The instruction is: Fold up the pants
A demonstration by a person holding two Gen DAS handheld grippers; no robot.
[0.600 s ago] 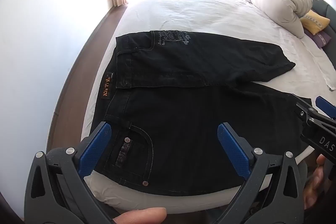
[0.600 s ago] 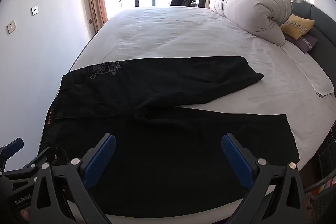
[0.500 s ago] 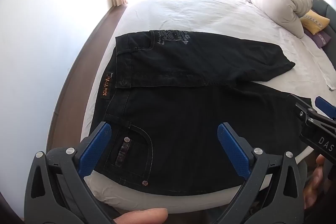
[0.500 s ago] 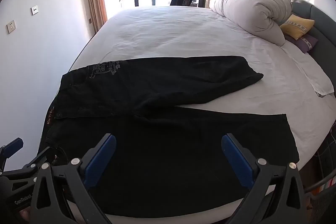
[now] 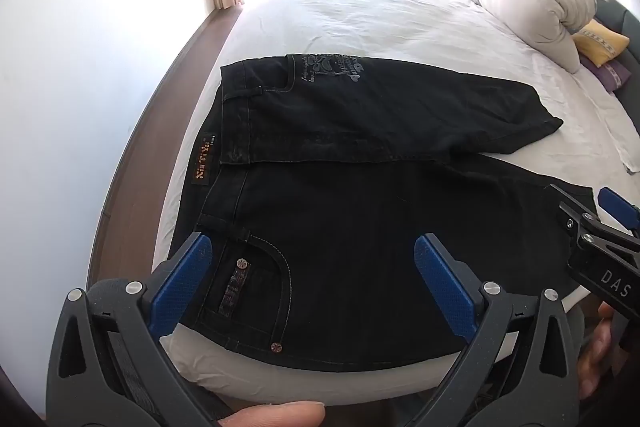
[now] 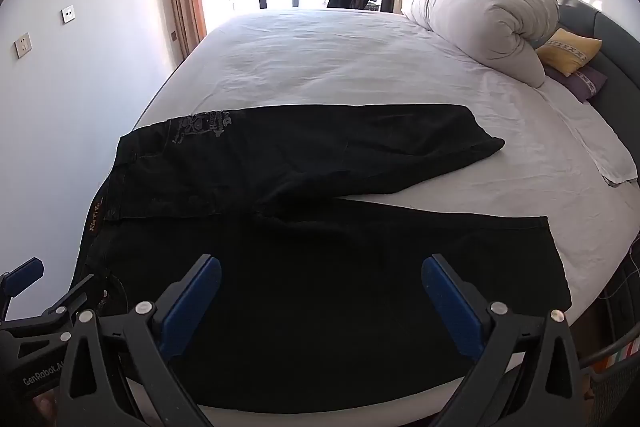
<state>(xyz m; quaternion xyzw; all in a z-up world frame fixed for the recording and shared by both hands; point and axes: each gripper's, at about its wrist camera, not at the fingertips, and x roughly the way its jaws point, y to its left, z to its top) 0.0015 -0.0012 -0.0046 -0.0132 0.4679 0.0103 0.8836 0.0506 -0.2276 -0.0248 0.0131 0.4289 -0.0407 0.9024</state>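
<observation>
I hold my left gripper [image 5: 312,281] and right gripper [image 6: 320,301] wide apart and empty above the near edge of the flat-spread pants [image 6: 320,227], placed to pinch that edge for folding.

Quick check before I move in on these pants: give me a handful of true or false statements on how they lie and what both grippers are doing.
1. The black pants lie spread on the bed. True.
2. The left gripper is clamped on the waistband. False: its jaws stand open, holding nothing.
3. The right gripper is open. True.
4. The two legs lie stacked on each other. False: they splay apart at the cuffs.
5. A rolled white duvet sits near the headboard. True.
</observation>
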